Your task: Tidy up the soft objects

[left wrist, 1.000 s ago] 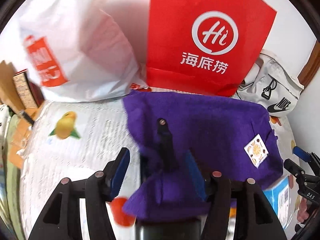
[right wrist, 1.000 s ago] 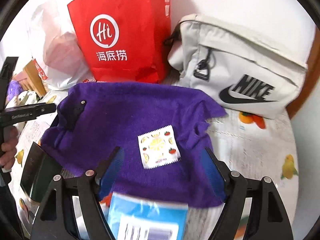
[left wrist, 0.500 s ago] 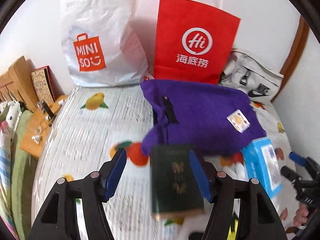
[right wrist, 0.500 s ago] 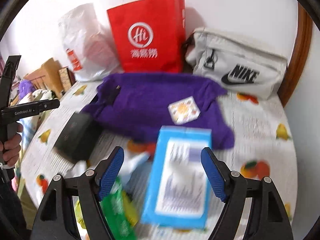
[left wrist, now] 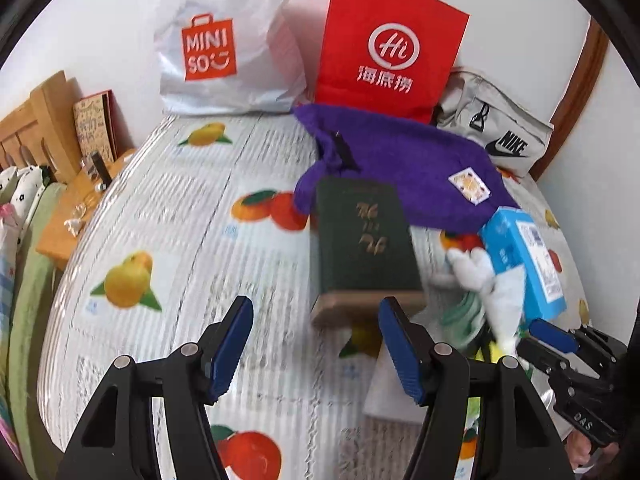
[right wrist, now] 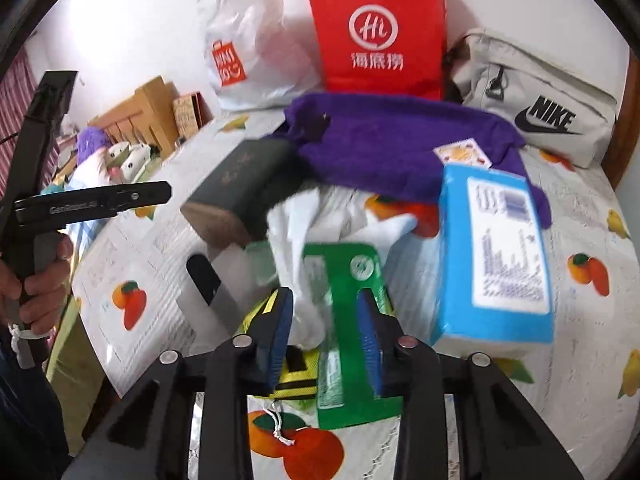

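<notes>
A purple fleece cloth (left wrist: 404,164) lies at the back of the fruit-print tabletop, also in the right wrist view (right wrist: 400,144). A white cloth (right wrist: 316,232) lies crumpled over a green packet (right wrist: 344,280), with a yellow-black strap item (right wrist: 292,384) beneath. My right gripper (right wrist: 326,336) is partly closed, its blue pads on either side of the white cloth's end and the green packet; I cannot tell whether it grips. My left gripper (left wrist: 316,344) is open and empty, just short of a dark green book (left wrist: 360,236).
A blue tissue pack (right wrist: 496,256) lies right of the cloth pile. A red paper bag (left wrist: 388,48), a white Miniso bag (left wrist: 224,44) and a grey Nike bag (right wrist: 540,96) stand along the back wall. Wooden shelving (left wrist: 44,128) sits at the left.
Both grippers have pulled back from the purple cloth toward the table's front. The right gripper's jaws have narrowed from wide open around the white cloth and green packet.
</notes>
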{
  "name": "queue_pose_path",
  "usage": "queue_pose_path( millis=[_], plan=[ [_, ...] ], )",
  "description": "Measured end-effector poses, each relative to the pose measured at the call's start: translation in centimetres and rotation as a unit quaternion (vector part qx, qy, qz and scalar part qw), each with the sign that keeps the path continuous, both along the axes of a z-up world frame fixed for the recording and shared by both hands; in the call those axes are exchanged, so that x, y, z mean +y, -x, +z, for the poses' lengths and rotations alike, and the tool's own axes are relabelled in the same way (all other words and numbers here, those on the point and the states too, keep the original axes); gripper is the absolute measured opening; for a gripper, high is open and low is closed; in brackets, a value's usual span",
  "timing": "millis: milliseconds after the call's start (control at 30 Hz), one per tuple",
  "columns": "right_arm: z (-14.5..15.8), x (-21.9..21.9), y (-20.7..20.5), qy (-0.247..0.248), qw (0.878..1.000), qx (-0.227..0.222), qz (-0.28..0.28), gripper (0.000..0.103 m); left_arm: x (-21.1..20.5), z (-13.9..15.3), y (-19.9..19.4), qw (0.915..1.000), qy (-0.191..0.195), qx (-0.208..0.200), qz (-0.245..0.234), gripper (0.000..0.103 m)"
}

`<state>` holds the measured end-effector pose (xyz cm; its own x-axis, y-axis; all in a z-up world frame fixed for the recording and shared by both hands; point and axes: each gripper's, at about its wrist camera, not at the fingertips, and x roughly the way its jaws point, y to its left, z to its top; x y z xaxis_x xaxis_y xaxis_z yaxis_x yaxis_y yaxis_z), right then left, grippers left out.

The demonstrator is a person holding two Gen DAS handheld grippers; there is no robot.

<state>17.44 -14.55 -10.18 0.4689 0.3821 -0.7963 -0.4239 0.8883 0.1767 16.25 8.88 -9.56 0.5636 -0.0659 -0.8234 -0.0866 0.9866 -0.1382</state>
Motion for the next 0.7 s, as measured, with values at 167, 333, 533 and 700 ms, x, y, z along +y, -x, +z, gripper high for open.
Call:
queue_pose_path(
  millis=[167, 333, 533, 700],
  plan=[
    [-0.6, 0.9, 0.5, 0.004, 1.0, 0.005, 0.005, 0.032, 0.9, -1.1, 0.9, 0.9999, 0.016, 0.005, 0.004, 0.063],
    [-1.5, 2.2, 0.4, 0.03, 0.999, 0.008, 0.011, 0.032, 1.1, -1.5, 1.3, 0.9996, 0.027, 0.007, 0.001, 0.063],
    [-0.9, 2.2, 1.1, 0.032, 0.999, -0.005, 0.025, 0.014, 0.9, -1.6, 2.0, 0.9995, 0.03, 0.007, -0.008, 0.063],
    [0.9, 1.0, 2.3, -0.008, 1.0, -0.023, 0.018, 0.014, 0.1, -1.9, 2.7, 0.9995, 0.025, 0.008, -0.016, 0.063]
  ],
)
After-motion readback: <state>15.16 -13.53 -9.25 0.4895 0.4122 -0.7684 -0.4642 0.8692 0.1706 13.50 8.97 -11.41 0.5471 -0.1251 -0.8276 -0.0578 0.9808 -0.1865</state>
